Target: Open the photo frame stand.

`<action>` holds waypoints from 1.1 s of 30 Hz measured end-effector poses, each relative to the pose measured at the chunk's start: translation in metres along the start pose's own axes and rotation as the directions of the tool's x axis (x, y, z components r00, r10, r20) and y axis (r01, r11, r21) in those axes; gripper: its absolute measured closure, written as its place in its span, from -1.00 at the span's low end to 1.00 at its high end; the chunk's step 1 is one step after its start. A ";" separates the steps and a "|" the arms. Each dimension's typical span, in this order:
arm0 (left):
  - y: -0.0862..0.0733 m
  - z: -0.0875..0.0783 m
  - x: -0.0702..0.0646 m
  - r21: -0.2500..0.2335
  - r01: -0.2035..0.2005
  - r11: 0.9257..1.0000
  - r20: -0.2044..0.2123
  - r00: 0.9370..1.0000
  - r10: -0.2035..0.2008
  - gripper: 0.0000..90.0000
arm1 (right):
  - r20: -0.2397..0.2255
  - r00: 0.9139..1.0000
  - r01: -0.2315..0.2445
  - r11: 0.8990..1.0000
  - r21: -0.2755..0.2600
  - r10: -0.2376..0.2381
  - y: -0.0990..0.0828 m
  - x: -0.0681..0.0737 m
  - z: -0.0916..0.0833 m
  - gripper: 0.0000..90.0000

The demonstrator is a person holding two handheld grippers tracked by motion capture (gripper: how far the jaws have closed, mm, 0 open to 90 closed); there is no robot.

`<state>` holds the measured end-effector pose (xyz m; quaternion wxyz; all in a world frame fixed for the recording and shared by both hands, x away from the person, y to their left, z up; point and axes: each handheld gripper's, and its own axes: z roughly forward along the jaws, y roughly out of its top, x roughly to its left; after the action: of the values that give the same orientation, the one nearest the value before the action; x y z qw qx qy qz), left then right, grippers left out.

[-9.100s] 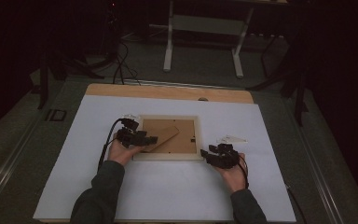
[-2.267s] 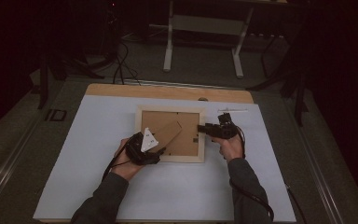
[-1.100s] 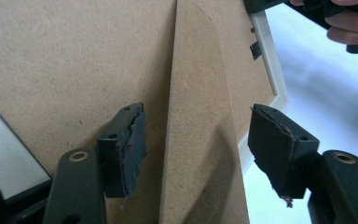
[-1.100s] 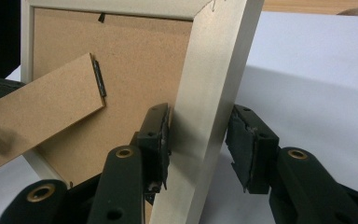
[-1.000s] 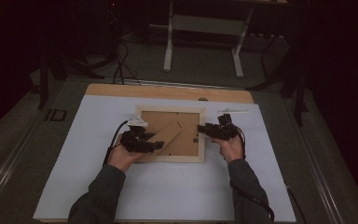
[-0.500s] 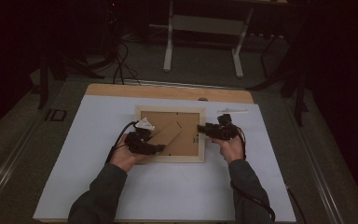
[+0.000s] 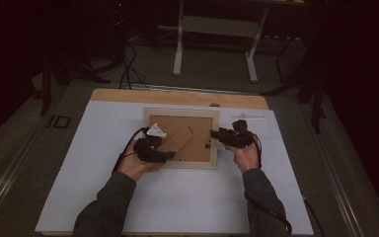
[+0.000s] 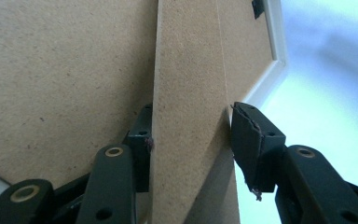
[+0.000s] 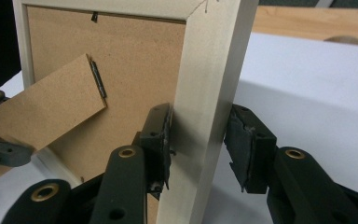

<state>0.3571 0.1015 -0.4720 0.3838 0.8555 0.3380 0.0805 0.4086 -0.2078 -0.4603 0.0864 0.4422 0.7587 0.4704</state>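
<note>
A pale wooden picture frame [image 7: 181,112] lies face down on the white sheet, its brown backing board [image 8: 65,70] upward. A brown hardboard stand [image 7: 180,139] crosses the back on a slant. My left gripper [image 7: 170,155] reaches in from the near left. Its jaws have just been closing and the pads now touch both edges of the stand [image 8: 189,93] in the left gripper [image 8: 189,126] view. My right gripper [image 7: 216,133] is shut on the frame's right rail [image 9: 209,70], one pad on each side, as the right gripper [image 9: 198,121] view shows.
The white sheet [image 7: 177,197] covers most of the table, and a wooden strip of tabletop [image 7: 177,96] shows at the far edge. A small white strip [image 7: 249,117] lies right of the frame. Metal stand legs [image 7: 217,44] and cables lie on the floor beyond.
The left gripper's jaws have drawn in onto the stand and its hand has rolled a little, showing the pale top plate. The right gripper has stayed on the right rail.
</note>
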 end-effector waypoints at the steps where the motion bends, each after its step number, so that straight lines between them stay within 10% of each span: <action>1: 0.000 0.001 -0.001 0.002 -0.001 1.000 0.002 1.000 0.001 0.31 | 0.001 1.000 0.004 1.000 -0.007 -0.004 0.000 0.000 -0.001 0.36; 33: 0.009 -0.004 0.001 0.002 -0.030 1.000 -0.064 0.997 0.030 0.56 | 0.093 0.982 0.173 0.982 -0.078 -0.166 0.008 0.027 -0.011 0.38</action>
<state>0.3614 0.1000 -0.4631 0.3709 0.8578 0.3372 0.1135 0.3916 -0.1930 -0.4405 0.1776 0.3916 0.7682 0.4742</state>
